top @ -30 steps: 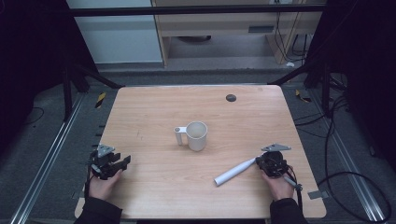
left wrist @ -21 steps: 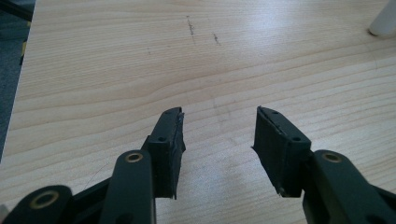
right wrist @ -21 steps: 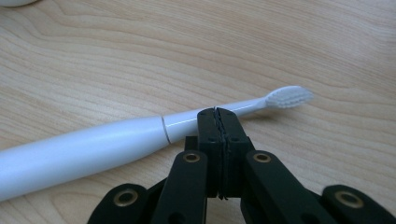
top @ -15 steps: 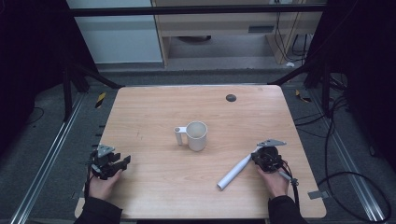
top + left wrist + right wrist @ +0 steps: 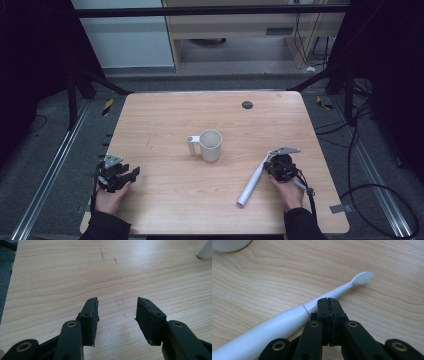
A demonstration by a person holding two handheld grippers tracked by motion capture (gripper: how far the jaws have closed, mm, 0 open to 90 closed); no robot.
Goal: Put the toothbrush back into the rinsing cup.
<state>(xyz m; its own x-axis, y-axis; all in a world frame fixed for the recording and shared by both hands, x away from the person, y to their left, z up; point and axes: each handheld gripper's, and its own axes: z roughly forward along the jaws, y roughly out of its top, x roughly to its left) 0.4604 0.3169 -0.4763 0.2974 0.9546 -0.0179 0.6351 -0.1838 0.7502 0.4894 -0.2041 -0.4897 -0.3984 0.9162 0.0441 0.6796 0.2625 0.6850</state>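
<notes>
A white electric toothbrush (image 5: 251, 182) lies on the wooden table (image 5: 165, 120) at the right front, its bristle head toward the far side. My right gripper (image 5: 269, 163) is shut with nothing between its jaws. In the right gripper view its tip (image 5: 329, 300) rests against the toothbrush (image 5: 287, 318) at the thin neck, just behind the bristles. A white mug (image 5: 210, 145) stands upright mid-table with its handle to the left. My left gripper (image 5: 133, 173) rests at the left front, open and holding nothing (image 5: 117, 302).
A small dark round disc (image 5: 247, 104) sits near the table's far edge. The mug's base shows at the top corner of the right gripper view (image 5: 229, 245) and of the left gripper view (image 5: 206, 251). Dark floor, rails and cables surround the table.
The toothbrush has swung round from lying almost crosswise to steeply angled, its head end pushed away by the shut right gripper. The left gripper has stayed put.
</notes>
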